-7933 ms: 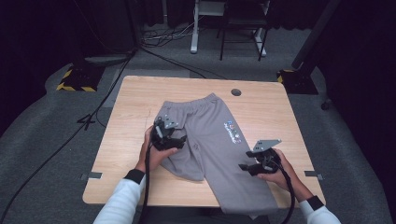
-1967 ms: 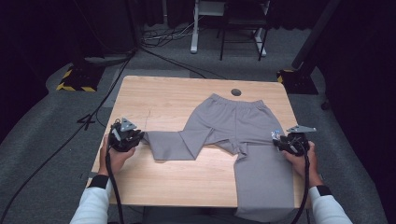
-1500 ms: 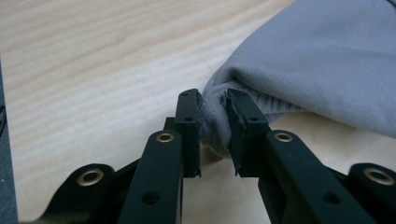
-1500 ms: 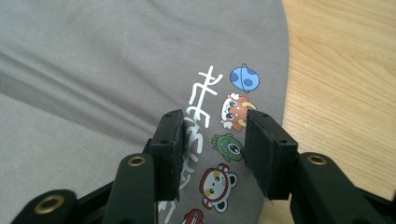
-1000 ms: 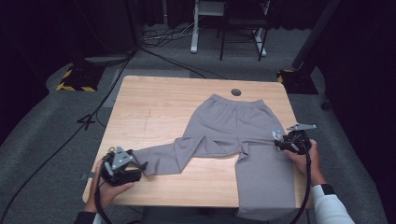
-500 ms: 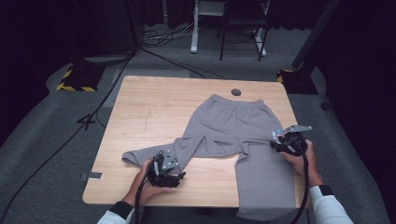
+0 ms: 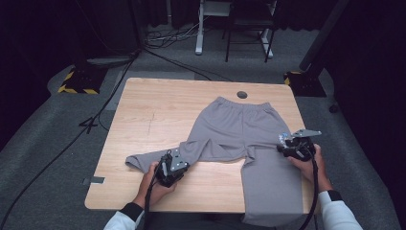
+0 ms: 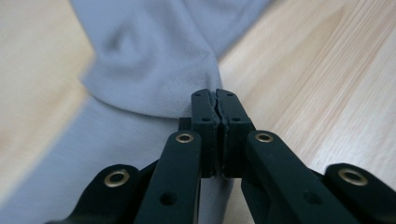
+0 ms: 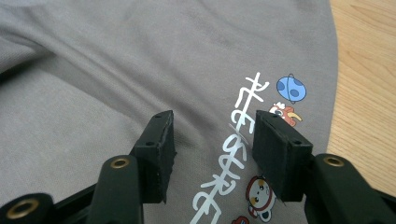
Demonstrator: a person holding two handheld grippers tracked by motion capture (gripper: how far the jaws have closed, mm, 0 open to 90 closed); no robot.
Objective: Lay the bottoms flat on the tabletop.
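I see grey sweatpants (image 7: 239, 139) with a cartoon print, spread flat on the desk (image 7: 158, 105). My left tongs (image 8: 218, 109) have just closed, pinching the leg's edge; right tongs (image 9: 212, 140) hover half-open over the print.

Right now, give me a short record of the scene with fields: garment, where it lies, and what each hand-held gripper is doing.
garment: grey trousers, printed lettering and cartoon figures near one edge
surface: wooden table
trouser legs: one stretched out to the left, one hanging over the near edge
left hand-held gripper: jaws have just closed, pinching a fold at the edge of the left leg
right hand-held gripper: jaws apart over the print, nothing pinched
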